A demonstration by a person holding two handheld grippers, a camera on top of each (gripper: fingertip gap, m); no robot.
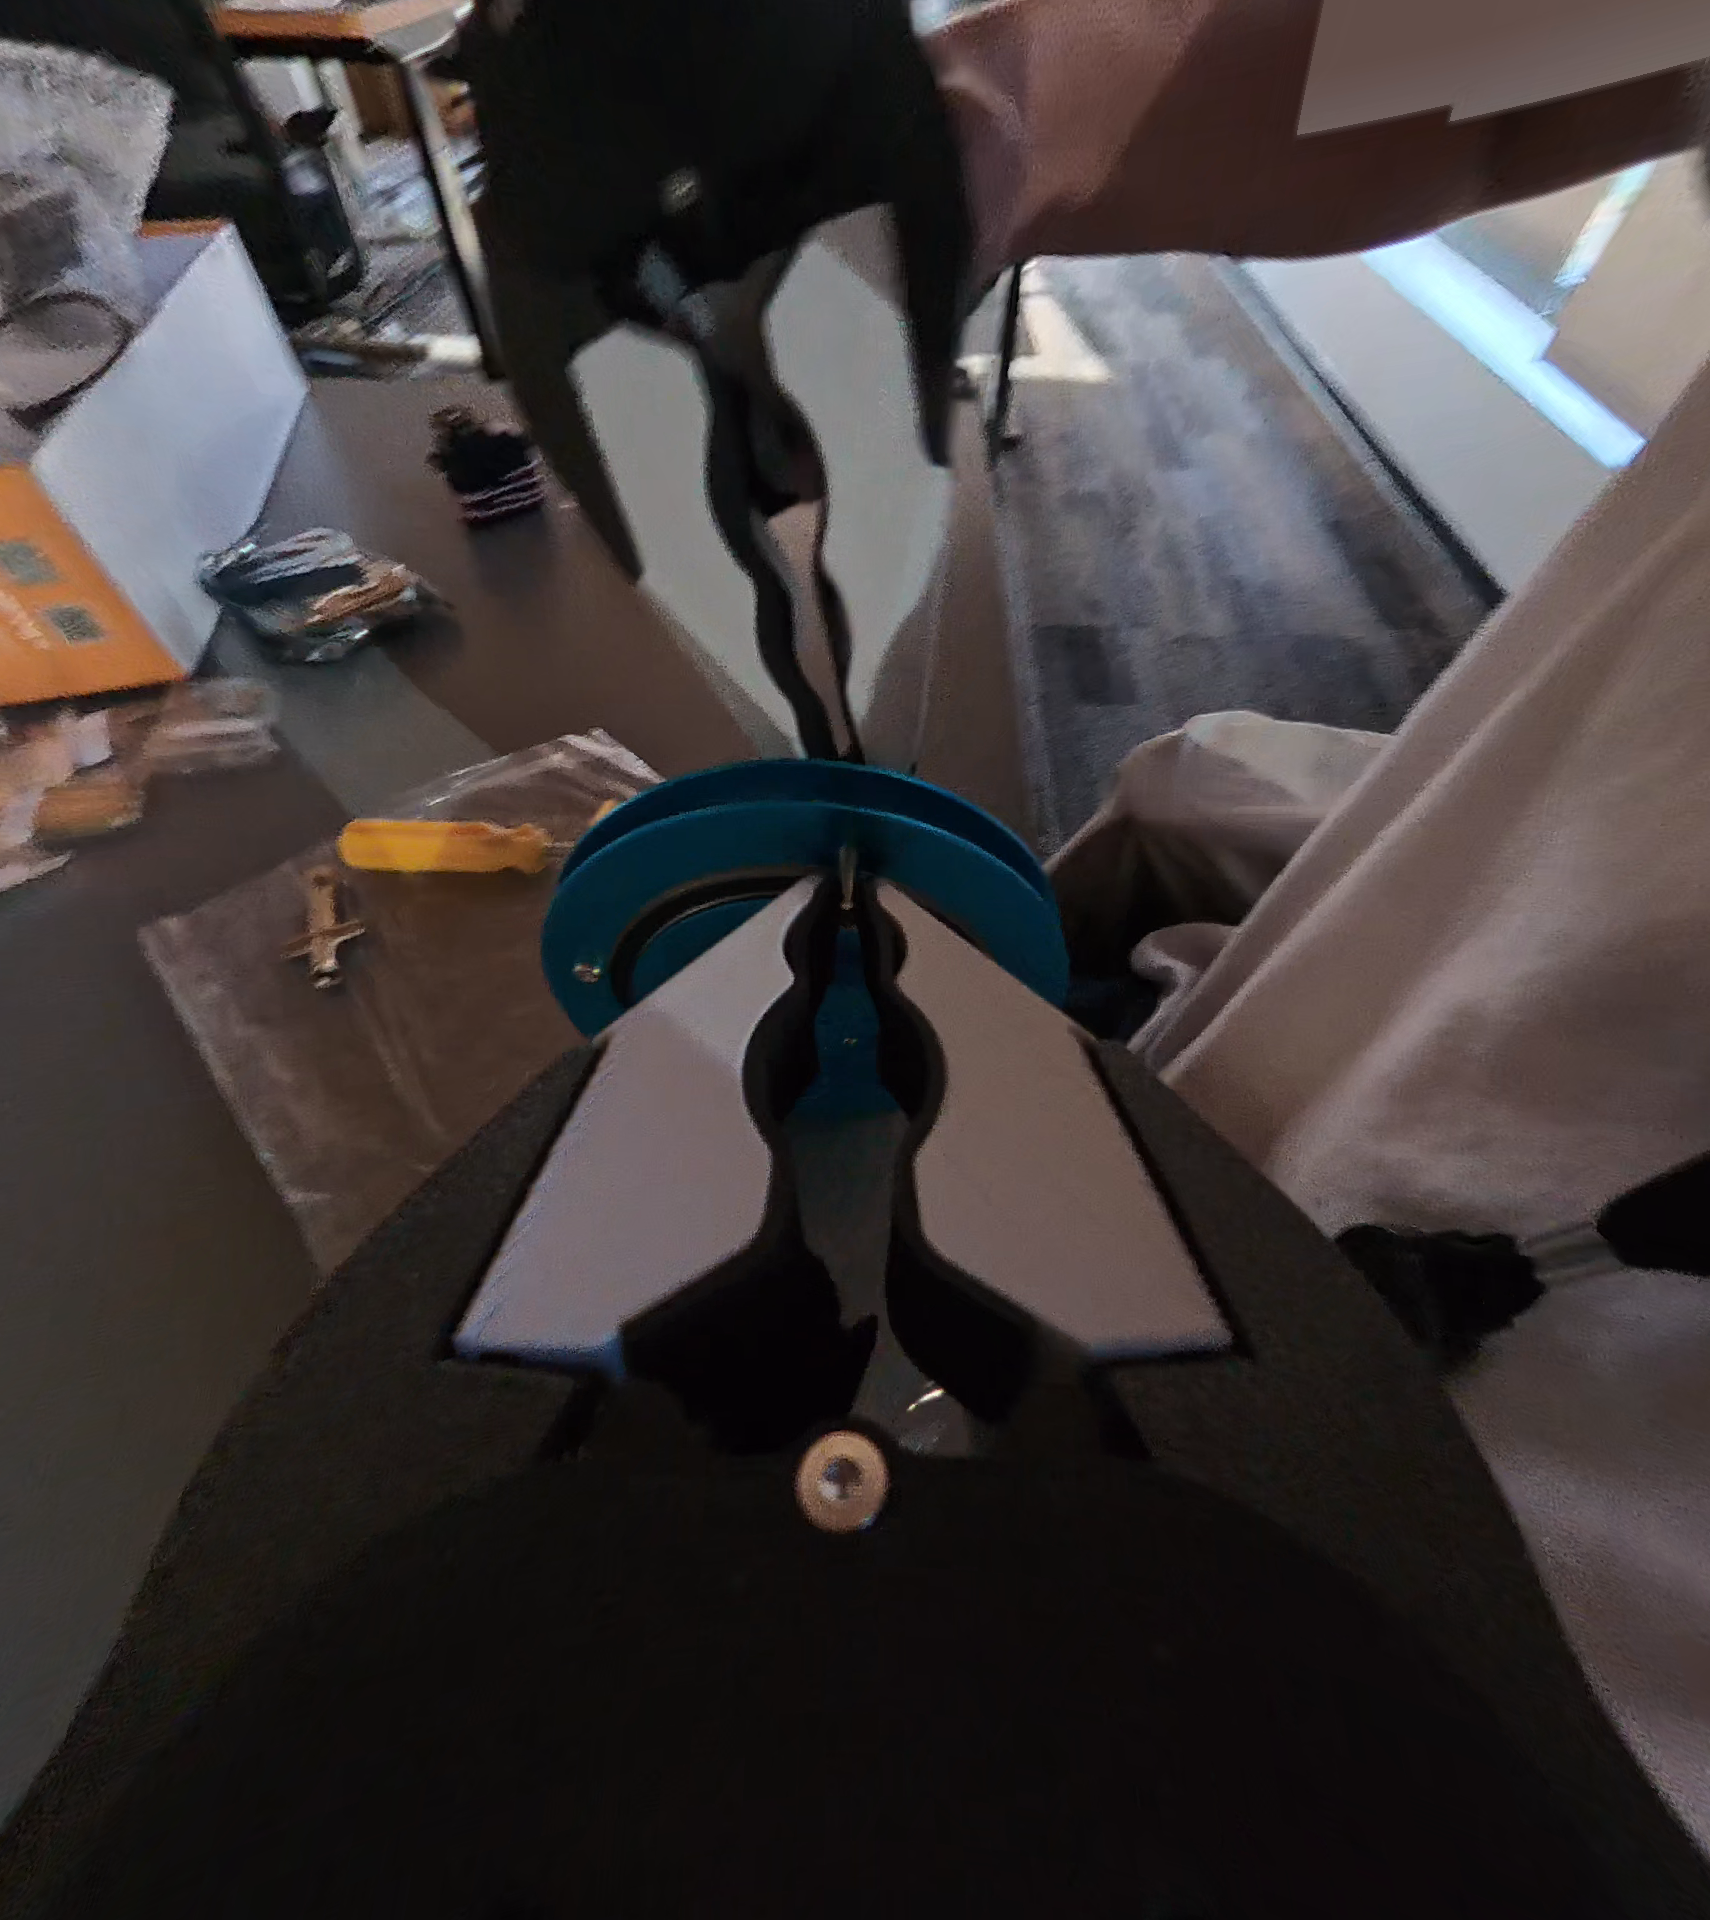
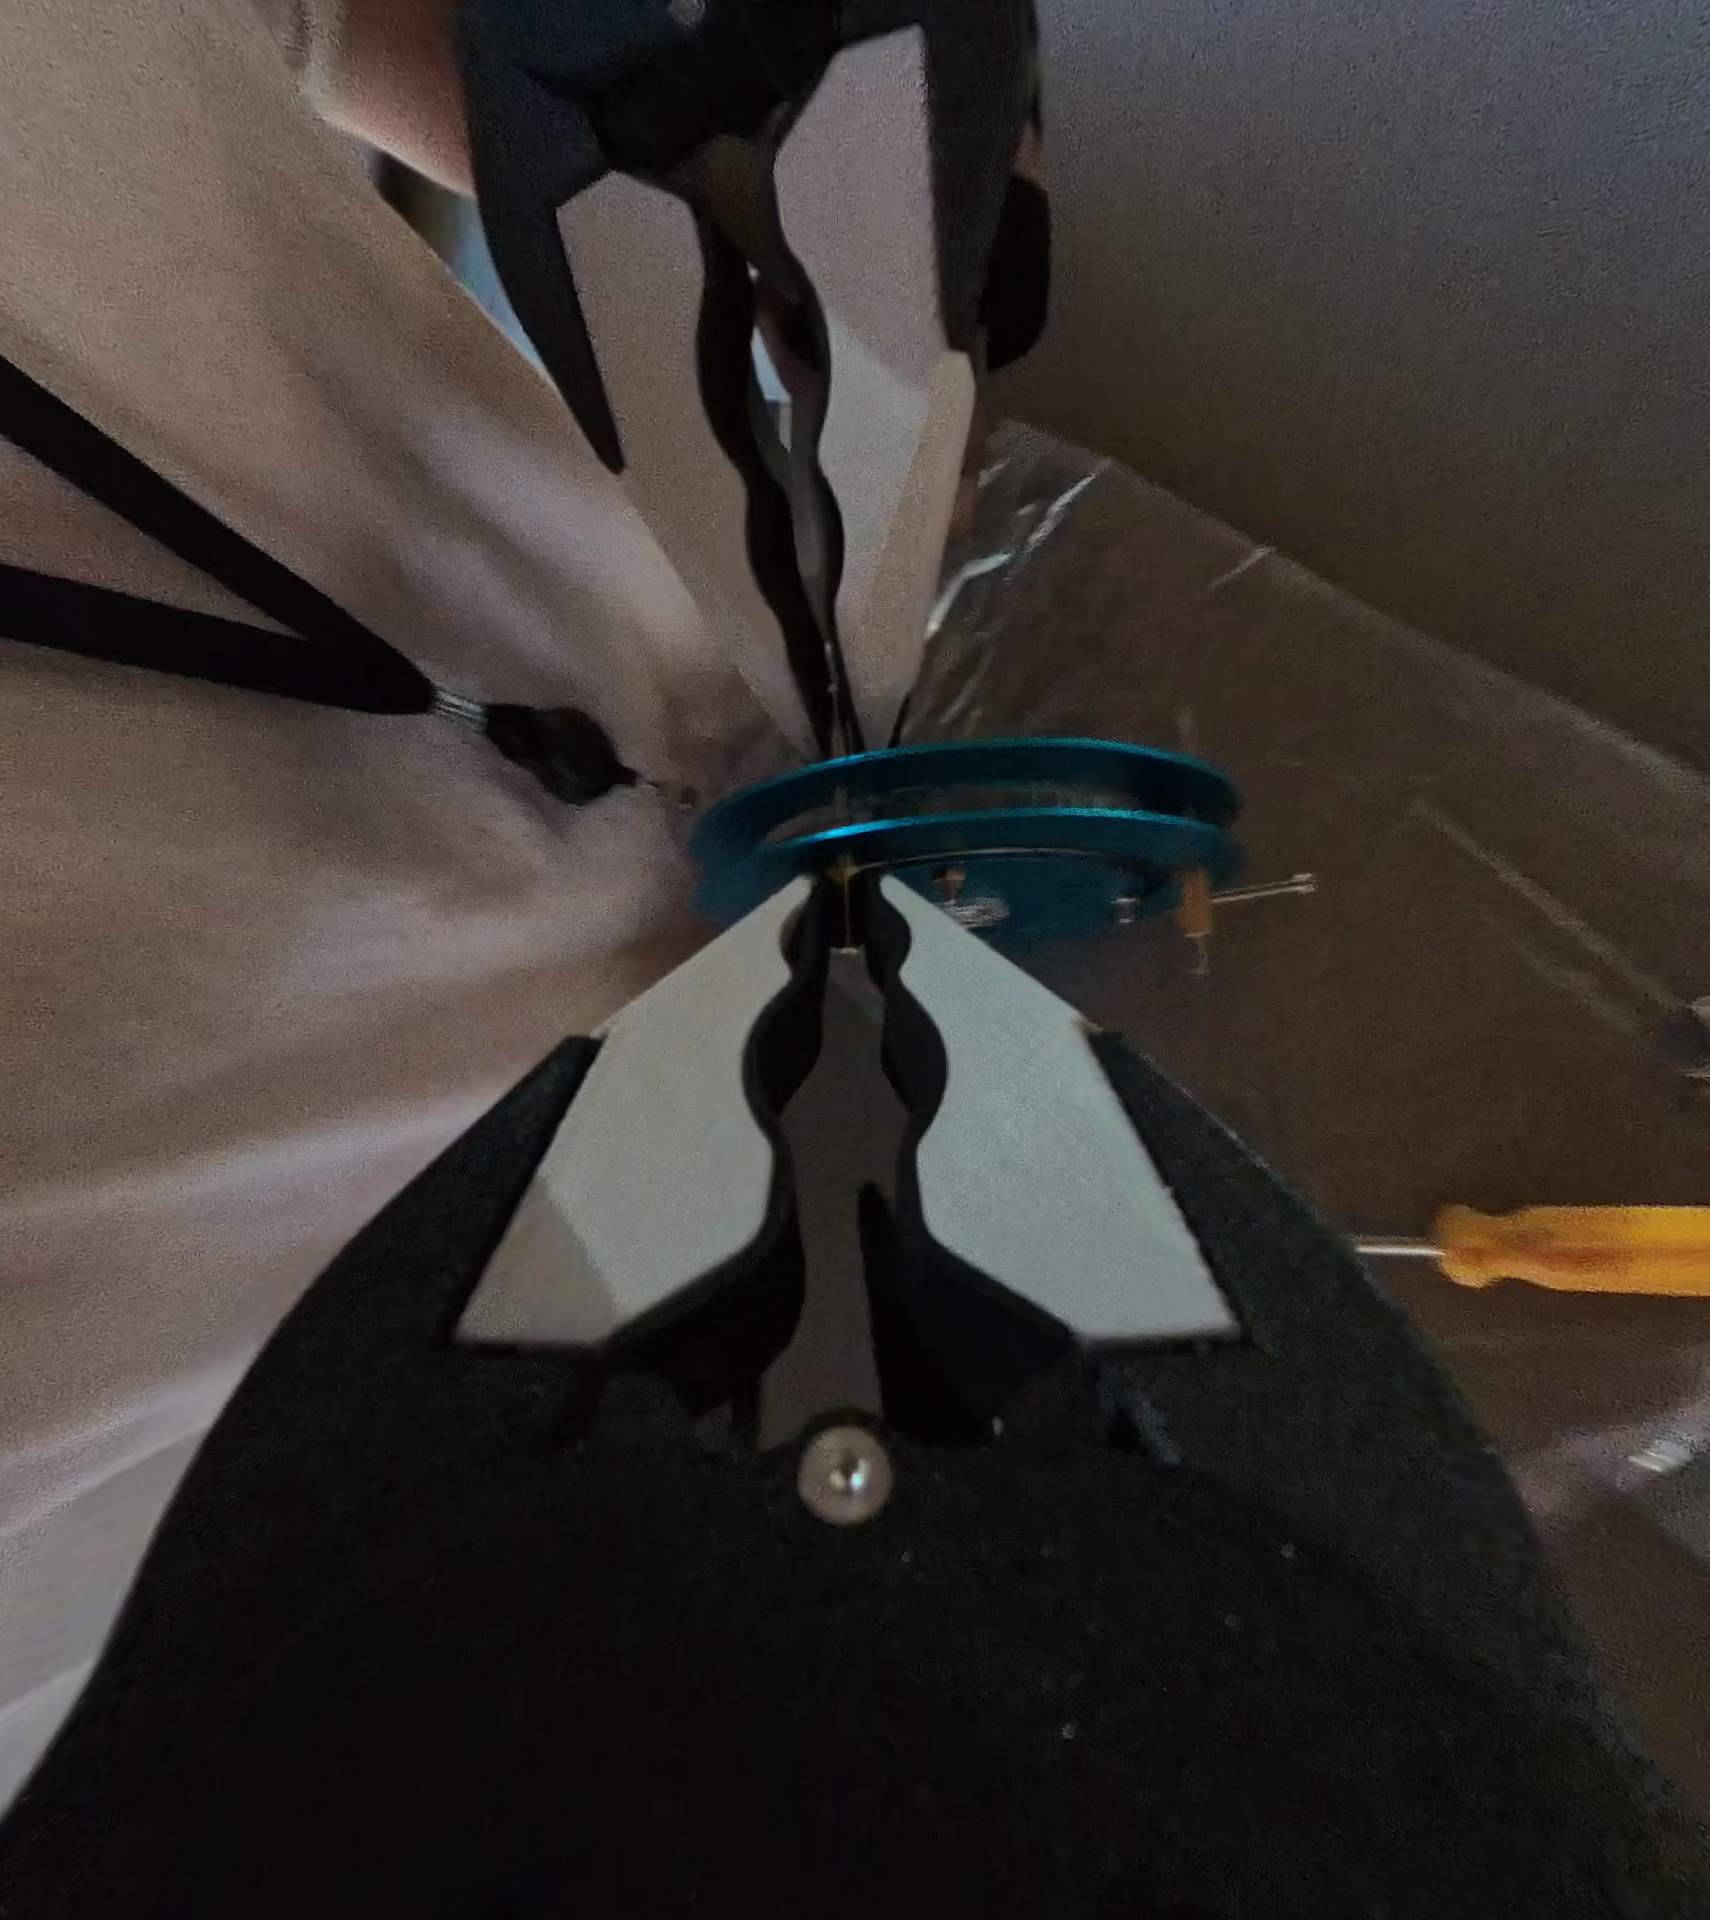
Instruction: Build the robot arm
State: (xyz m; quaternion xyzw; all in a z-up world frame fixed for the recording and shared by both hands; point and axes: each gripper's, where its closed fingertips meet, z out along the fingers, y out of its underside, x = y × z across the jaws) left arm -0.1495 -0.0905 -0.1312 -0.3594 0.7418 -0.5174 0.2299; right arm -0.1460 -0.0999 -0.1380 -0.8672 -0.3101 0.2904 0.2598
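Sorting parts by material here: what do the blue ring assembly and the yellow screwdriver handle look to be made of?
Blue ring assembly: probably anodized aluminium, going by its even satin blue sheen, thin flat rims and small metal screws. Painted metal is possible. Both grippers pinch its rim from opposite sides.

Screwdriver handle: likely translucent yellow plastic, glossy and uniformly coloured, with a thin bare metal shaft.

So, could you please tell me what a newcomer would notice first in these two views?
A blue double-disc part sits mid-frame, pinched from opposite sides by the left gripper and the right gripper. Behind it on the dark table lies a yellow-handled screwdriver on a clear plastic bag.
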